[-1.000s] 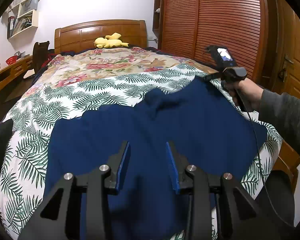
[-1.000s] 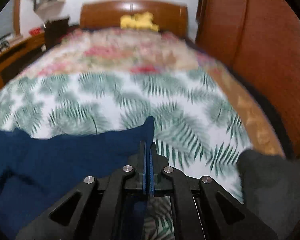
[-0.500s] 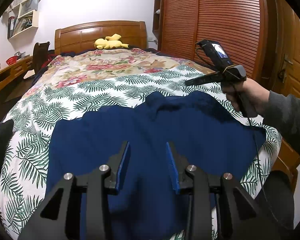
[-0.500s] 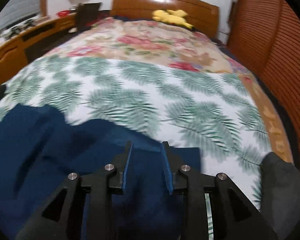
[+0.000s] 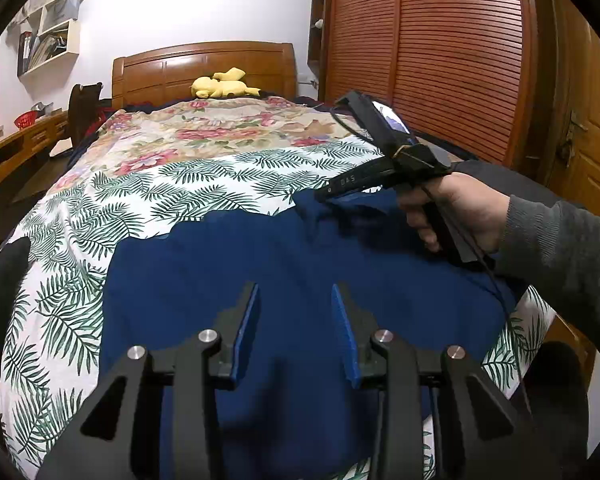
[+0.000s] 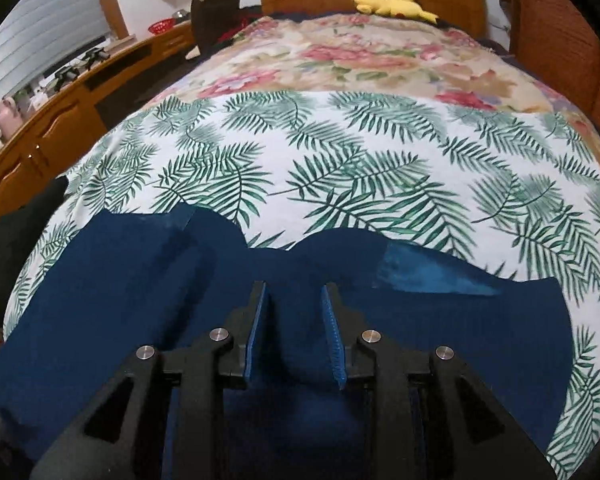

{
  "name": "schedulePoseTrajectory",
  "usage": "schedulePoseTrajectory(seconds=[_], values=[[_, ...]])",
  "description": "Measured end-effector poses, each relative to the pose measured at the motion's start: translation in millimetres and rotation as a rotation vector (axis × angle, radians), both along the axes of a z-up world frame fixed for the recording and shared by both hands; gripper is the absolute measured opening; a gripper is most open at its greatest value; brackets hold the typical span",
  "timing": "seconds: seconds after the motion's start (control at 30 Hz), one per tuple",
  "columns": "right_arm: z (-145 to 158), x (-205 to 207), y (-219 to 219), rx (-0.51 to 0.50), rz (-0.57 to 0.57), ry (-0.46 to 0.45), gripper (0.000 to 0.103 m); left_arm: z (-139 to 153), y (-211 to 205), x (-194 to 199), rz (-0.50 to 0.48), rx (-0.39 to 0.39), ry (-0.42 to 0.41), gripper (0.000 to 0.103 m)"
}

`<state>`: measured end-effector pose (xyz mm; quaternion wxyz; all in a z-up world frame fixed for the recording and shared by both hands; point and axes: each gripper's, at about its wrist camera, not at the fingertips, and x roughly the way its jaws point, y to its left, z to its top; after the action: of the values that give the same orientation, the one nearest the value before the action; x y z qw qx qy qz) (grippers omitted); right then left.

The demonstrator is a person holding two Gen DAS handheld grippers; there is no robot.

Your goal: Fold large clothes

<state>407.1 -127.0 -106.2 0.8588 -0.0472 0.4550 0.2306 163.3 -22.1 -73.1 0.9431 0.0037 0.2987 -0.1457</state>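
A large dark blue garment [image 5: 284, 264] lies spread on the near part of the bed, over a palm-leaf sheet [image 5: 140, 200]. My left gripper [image 5: 294, 292] is open and empty, held just above the garment's middle. In the left wrist view my right gripper [image 5: 326, 194] hovers by a raised bump at the garment's far edge. In its own view the right gripper [image 6: 294, 290] is open and empty above the garment [image 6: 140, 288], near its wavy far edge. A lighter blue patch [image 6: 428, 272] shows to the right.
A floral quilt [image 5: 228, 128] covers the far half of the bed, with a yellow plush toy [image 5: 220, 86] at the wooden headboard [image 5: 204, 68]. A slatted wardrobe [image 5: 440, 48] stands on the right, a wooden desk [image 6: 60, 108] on the left. Dark cloth [image 5: 0, 280] lies at the bed's left edge.
My right gripper let go of the garment's far corner and opened. The corner dropped onto the bed, and the right gripper moved leftward over the garment. My left gripper stayed still.
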Motion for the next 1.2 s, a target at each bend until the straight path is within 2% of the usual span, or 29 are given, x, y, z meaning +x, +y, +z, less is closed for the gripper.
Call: schedulePoseTrajectory(seconds=[0.3,0.4,0.5,0.63,0.87,0.9,0.97,1.03,1.13,1.2], values=[[11,-8,6,0.028,0.028,-0.023,0.027,1,4,0,-0.002,-0.012,-0.003,0.035],[11,-10,12,0.037,0.049,0.000,0.027,1,3,-1,-0.004,-0.014,-0.004,0.035],[5,-9,20,-0.043,0.027,0.011,0.027,0,3,-2,-0.004,-0.014,-0.005,0.035],[-5,-2,16,-0.093,-0.017,0.032,0.027,0,3,-1,0.003,-0.013,-0.002,0.035],[-18,5,5,-0.068,-0.032,0.083,0.027,0,4,-2,0.004,-0.009,0.001,0.035],[-19,5,6,-0.068,-0.026,0.082,0.026,0,3,-2,0.003,-0.008,0.001,0.035],[-20,3,10,-0.081,0.003,0.070,0.011,0,2,-2,0.002,-0.006,0.002,0.035],[-14,0,11,-0.082,-0.001,0.044,0.008,0,2,-1,0.001,-0.005,0.003,0.035],[0,-10,12,-0.109,0.003,-0.008,0.008,0,3,-2,0.001,-0.015,-0.002,0.035],[11,-20,7,-0.092,0.019,-0.031,0.010,1,2,-4,0.003,-0.014,-0.010,0.035]])
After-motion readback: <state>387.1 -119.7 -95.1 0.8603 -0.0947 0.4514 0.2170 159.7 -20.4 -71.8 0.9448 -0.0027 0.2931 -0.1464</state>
